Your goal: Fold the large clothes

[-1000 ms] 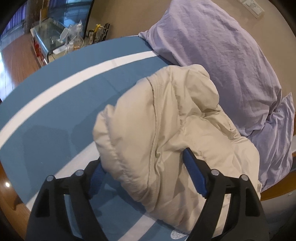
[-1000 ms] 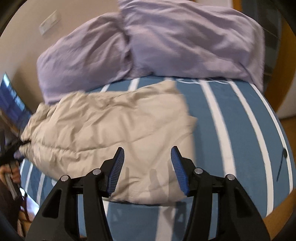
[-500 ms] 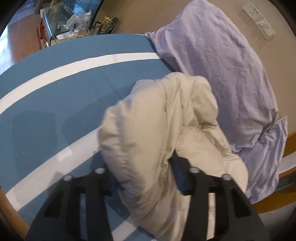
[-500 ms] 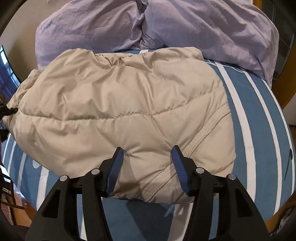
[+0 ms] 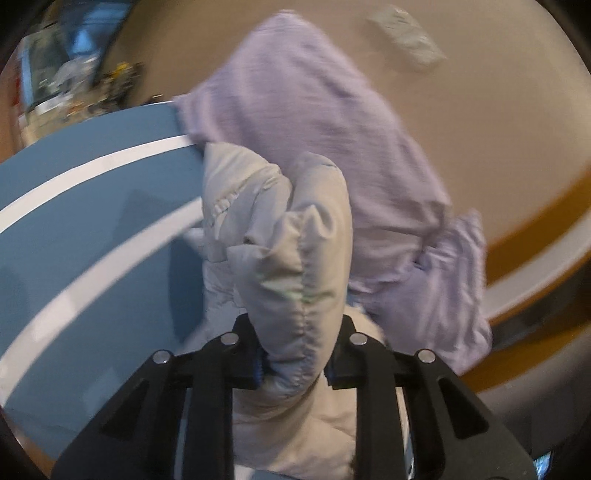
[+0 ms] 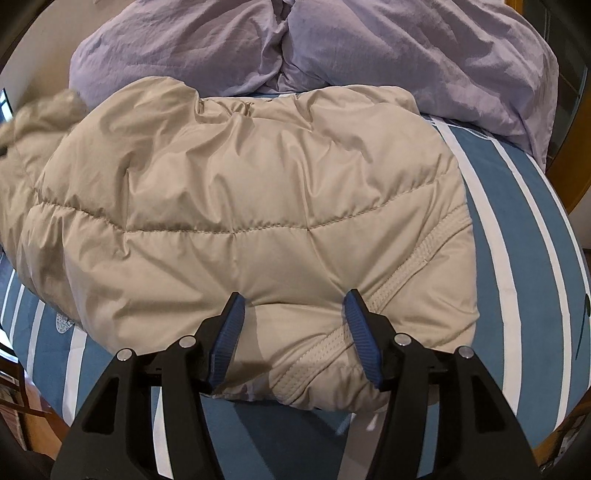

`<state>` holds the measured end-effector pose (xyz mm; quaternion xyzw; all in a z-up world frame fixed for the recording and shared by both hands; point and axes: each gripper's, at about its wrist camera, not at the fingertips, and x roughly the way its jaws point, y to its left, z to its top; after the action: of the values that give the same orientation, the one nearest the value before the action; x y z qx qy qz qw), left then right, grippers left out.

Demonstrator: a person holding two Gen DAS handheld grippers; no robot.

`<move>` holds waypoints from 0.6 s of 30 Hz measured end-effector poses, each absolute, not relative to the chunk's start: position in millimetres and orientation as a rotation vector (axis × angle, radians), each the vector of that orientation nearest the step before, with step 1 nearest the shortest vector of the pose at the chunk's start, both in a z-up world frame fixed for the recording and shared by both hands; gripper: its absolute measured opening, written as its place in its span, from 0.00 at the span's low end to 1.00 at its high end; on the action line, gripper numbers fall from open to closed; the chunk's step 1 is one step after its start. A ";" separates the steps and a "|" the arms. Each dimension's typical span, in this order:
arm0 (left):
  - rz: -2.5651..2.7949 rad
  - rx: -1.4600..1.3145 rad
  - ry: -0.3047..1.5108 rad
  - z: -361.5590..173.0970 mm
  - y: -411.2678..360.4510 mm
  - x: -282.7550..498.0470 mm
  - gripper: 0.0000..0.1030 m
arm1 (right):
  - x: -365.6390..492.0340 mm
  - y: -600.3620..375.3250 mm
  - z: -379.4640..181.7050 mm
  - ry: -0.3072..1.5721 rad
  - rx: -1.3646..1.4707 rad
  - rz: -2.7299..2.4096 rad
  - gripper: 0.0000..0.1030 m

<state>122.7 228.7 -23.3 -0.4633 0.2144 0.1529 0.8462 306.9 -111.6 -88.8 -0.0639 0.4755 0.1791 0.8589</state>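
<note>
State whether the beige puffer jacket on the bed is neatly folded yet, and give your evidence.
Not neatly folded. The jacket lies bunched, and the left gripper pinches a raised fold.

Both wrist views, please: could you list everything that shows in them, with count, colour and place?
jacket: one, beige, puffy, lying on the bed below the pillows; one bunched part is lifted in the left wrist view.
pillows: two, lilac, side by side at the head of the bed.
bedsheet: one, blue with white stripes, under the jacket.
wall plate: one, pale, blurred, on the beige wall.
clutter: several blurred items beyond the bed; count unclear.
left gripper: one, black with blue pads, just closed on the jacket.
right gripper: one, black with blue pads, open, fingertips on the jacket's near edge.
</note>
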 end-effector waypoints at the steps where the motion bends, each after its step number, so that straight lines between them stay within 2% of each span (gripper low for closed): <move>1: 0.284 -0.955 0.445 -12.7 217.1 128.8 0.22 | 307.4 -112.5 -89.2 0.999 -0.132 0.379 0.57; 9: 0.055 -0.780 0.459 34.1 130.3 166.7 0.22 | 308.0 -116.9 -91.3 0.999 -0.113 0.396 0.58; 18: -0.089 -0.564 0.559 41.7 37.9 207.6 0.22 | 308.0 -125.2 -92.0 0.997 -0.091 0.420 0.58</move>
<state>207.6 37.9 41.6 -0.2746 0.2723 -0.0431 0.9212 308.0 -125.2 -92.0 -0.0432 0.4743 0.1997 0.8563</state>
